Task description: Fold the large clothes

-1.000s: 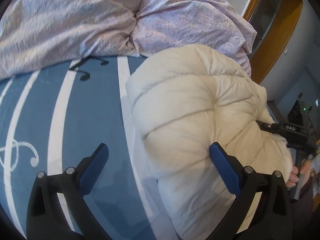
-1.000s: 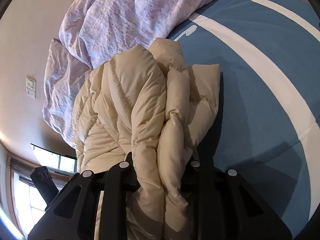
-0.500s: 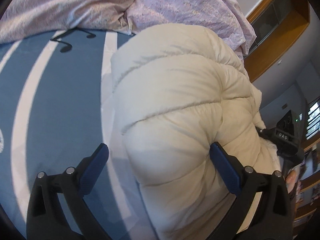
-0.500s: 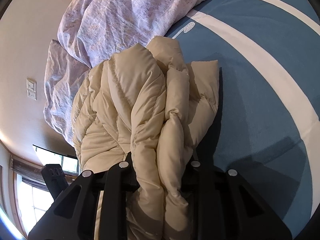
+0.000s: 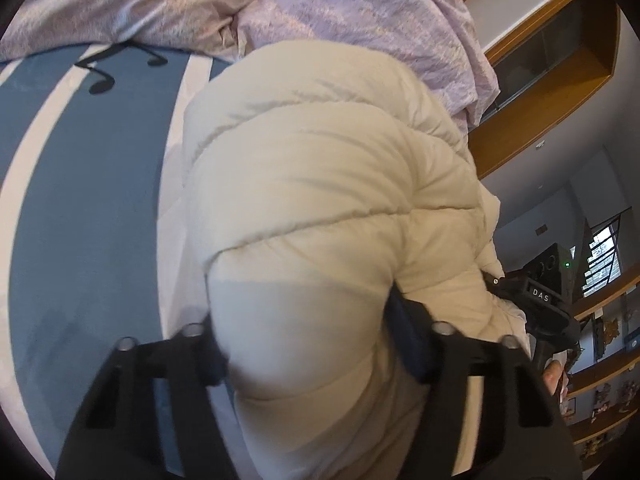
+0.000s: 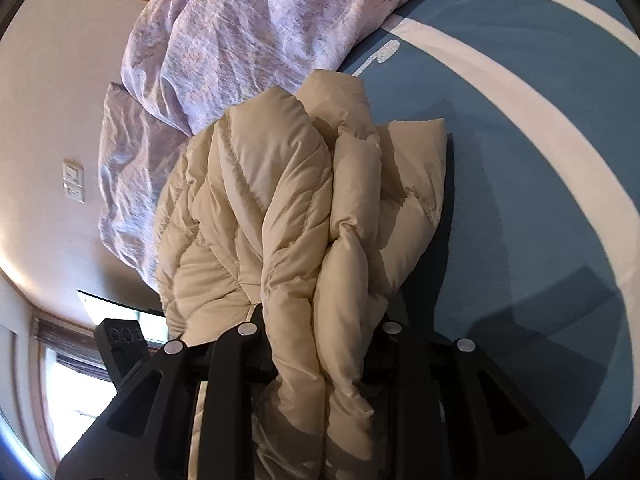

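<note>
Since a second ago my left gripper [image 5: 306, 344] has dropped in over the cream puffer jacket [image 5: 320, 200], and its blue-padded fingers [image 5: 408, 344], which stood wide apart then, are now closing with a fat quilted roll of the jacket between them — the pads already dent the fabric on both sides. On my right nothing has shifted: the right gripper [image 6: 320, 328] sits where it was, its jaws drawn narrow and clamped on a bunched fold of the same jacket, which spills forward out of the fingers.

I see the jacket heaped on the blue bedspread [image 5: 88, 208], across one of its white stripes, with black music notes [image 5: 100, 76] printed further up the cloth. Its far end lies against the crumpled lilac duvet [image 5: 360, 12] that is piled along the back of the bed. From the right wrist view the jacket's quilted panels stand folded against each other, casting a dark shadow on the blue cloth beside them.

At the right edge of the left wrist view I can make out the other handheld unit, black — a bit of the person's hand [image 5: 554, 380] shows under it.
</note>
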A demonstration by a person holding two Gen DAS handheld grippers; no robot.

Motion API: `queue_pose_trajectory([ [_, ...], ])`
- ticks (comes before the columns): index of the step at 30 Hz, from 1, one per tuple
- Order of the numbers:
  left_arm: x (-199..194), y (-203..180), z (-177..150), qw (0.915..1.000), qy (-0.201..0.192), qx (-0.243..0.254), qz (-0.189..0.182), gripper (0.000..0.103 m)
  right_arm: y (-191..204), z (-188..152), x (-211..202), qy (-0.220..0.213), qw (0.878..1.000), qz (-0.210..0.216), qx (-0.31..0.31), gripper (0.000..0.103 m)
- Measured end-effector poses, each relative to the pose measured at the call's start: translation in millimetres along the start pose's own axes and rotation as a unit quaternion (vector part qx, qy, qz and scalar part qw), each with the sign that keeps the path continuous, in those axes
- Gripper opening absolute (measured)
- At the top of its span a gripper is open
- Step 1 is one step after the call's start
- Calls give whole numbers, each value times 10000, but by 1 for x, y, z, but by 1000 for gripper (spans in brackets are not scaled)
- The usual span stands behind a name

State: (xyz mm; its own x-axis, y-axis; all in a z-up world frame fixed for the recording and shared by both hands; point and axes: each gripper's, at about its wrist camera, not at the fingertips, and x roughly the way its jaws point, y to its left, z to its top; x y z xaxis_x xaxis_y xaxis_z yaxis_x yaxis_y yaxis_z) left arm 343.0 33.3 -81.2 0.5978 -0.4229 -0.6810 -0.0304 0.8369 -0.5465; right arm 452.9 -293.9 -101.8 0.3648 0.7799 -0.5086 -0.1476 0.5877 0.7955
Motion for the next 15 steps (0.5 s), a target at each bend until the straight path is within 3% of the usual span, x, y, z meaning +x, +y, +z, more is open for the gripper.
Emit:
queue_pose_trajectory([
  [3, -13, 2, 2, 9999, -154, 32, -1, 40, 9, 0, 3, -27, 9998, 164, -91, 24],
  [6, -27, 3, 4, 9994, -316, 142, 90, 35, 29, 2, 13, 13, 9992, 279, -280, 22],
  [15, -90, 45, 23, 9947, -925, -1, 443, 34, 110, 13, 66, 215, 9936, 568, -956, 21],
])
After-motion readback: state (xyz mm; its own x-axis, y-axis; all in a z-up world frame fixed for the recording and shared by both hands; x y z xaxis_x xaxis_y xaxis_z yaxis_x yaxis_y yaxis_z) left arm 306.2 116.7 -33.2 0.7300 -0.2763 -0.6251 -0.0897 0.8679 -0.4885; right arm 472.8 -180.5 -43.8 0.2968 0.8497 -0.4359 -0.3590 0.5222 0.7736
